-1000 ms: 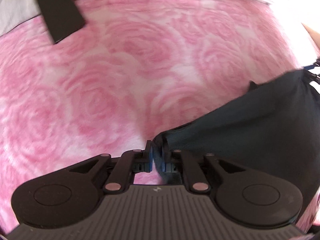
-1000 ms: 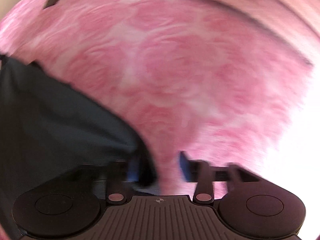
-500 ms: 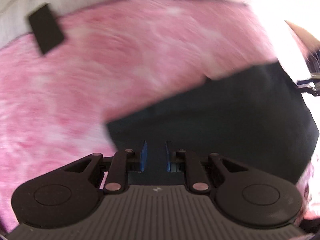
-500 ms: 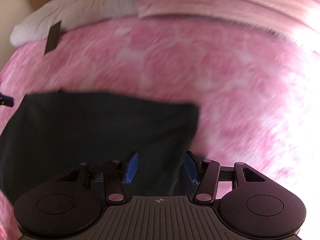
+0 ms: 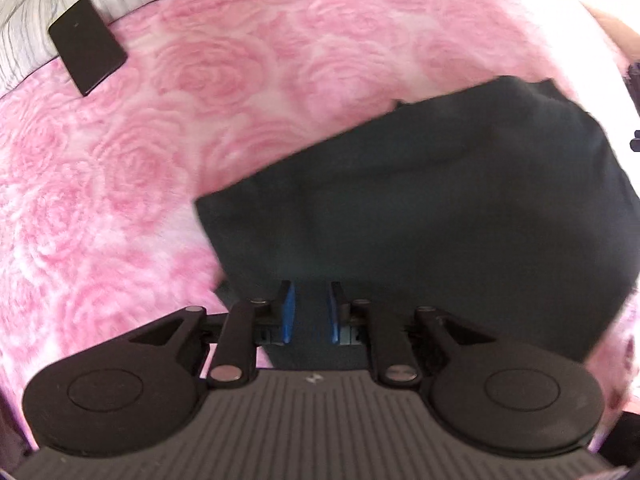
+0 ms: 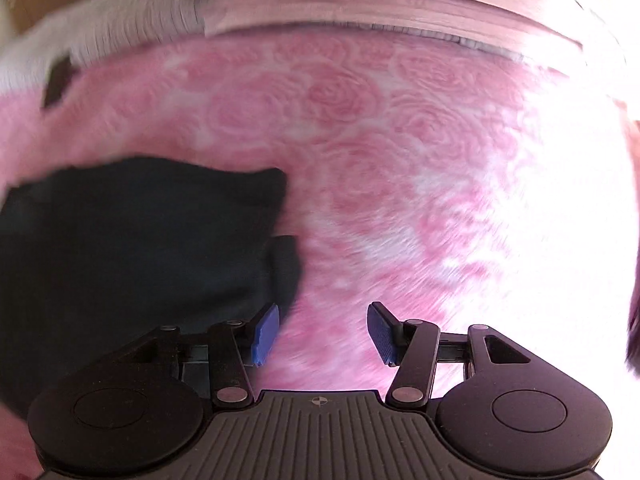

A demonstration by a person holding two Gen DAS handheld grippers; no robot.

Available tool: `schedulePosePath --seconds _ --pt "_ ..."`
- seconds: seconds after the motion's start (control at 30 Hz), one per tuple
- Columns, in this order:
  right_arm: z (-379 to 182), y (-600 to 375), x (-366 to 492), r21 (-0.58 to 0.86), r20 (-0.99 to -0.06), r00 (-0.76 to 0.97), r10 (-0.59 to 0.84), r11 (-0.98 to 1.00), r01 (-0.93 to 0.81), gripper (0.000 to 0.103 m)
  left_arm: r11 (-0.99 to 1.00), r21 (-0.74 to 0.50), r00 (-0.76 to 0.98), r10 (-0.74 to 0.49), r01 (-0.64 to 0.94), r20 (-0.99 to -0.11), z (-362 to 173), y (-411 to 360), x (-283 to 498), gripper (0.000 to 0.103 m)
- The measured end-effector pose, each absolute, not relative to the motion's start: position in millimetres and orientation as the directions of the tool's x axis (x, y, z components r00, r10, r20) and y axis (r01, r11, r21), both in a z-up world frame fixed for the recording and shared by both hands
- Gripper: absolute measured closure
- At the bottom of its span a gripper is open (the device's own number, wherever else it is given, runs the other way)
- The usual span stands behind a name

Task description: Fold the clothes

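Note:
A dark green-black garment (image 5: 440, 208) lies folded flat on the pink rose-patterned bedspread (image 5: 240, 80). My left gripper (image 5: 310, 312) hovers over the garment's near left part. Its jaws are closing, a narrow gap still shows between the blue pads (image 5: 287, 312), and the cloth seen through the gap lies below them, not pinched. In the right wrist view the garment (image 6: 140, 240) fills the left side, with a small flap sticking out at its right edge. My right gripper (image 6: 324, 332) stands open over the bedspread (image 6: 400, 160), just right of that edge, holding nothing.
A flat black rectangular object (image 5: 86, 44) lies at the far left, where the bedspread meets grey-white striped bedding (image 5: 32, 8); the right wrist view shows it (image 6: 58, 80) blurred. Folded pink bedding (image 6: 360, 4) runs along the back. Bright glare washes out the right side.
The left gripper, earlier shut on the garment's corner, has let go and pulled back, leaving the cloth folded flat. The right gripper has slid rightward off the garment onto the bedspread.

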State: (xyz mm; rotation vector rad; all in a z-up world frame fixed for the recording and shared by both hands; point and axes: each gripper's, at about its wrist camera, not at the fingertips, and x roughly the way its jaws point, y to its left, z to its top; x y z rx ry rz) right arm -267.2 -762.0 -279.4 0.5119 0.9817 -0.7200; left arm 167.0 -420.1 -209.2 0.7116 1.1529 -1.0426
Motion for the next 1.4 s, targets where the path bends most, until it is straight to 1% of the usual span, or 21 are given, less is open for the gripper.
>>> schedulePosePath --seconds 0.1,0.17,0.27,0.33,0.43,0.5,0.67,0.97,1.03,1.2,1.4 --pt "-275.7 -724.5 -267.0 0.184 -0.864 0.454 -0.22 0.701 0.689 0.049 0.369 -0.107 -0.002 -0.272 0.923 -0.962 -213.8 -412.0 135.6 0.089" --pt "-282.6 -700.6 -265.4 0.246 -0.864 0.487 -0.128 0.736 0.631 0.049 0.369 -0.103 -0.014 -0.236 0.924 -0.972 -224.3 -403.7 119.4 0.089" --pt "-304.2 -682.5 -272.5 0.281 -0.891 0.452 -0.039 0.735 0.617 0.049 0.368 -0.069 -0.002 -0.177 0.927 -0.984 -238.1 -389.8 106.2 0.088" --pt "-313.2 -682.1 -285.4 0.262 -0.916 0.399 -0.042 0.692 0.672 0.049 0.376 -0.046 0.014 -0.153 0.925 -0.988 -242.2 -380.0 107.0 0.089" --pt "-309.3 -682.0 -304.3 0.233 -0.929 0.362 -0.079 0.637 0.735 0.049 0.387 -0.023 0.031 -0.134 0.922 -0.99 -241.7 -370.3 110.1 0.09" --pt "-305.6 -676.6 -307.6 0.163 -0.947 0.298 -0.116 0.627 0.762 0.049 0.374 -0.007 0.044 -0.128 0.927 -0.991 -238.5 -367.8 111.1 0.09" --pt "-287.5 -648.6 -303.9 0.162 -0.934 0.316 -0.165 0.593 0.789 0.049 0.296 -0.007 0.04 -0.152 0.955 -0.988 -234.3 -363.8 112.4 0.09" --pt "-271.1 -532.7 -229.4 0.194 -0.915 0.364 -0.175 0.6 0.776 0.049 0.067 -0.116 -0.096 -0.245 0.991 -0.965 -239.5 -337.4 134.5 0.089" --pt "-269.9 -503.2 -209.9 0.185 -0.917 0.353 -0.185 0.587 0.788 0.049 -0.005 -0.104 -0.102 -0.244 0.995 -0.964 -235.1 -327.6 144.2 0.086" --pt "-273.8 -446.1 -143.5 0.194 -0.922 0.352 -0.162 0.593 0.781 0.049 -0.115 -0.095 -0.123 -0.262 0.989 -0.957 -221.1 -286.1 188.2 0.086" --pt "-289.1 -422.3 -68.8 0.32 -0.871 0.489 -0.045 0.703 0.635 0.049 -0.203 -0.043 -0.111 -0.338 0.978 -0.935 -211.0 -277.9 207.2 0.085"
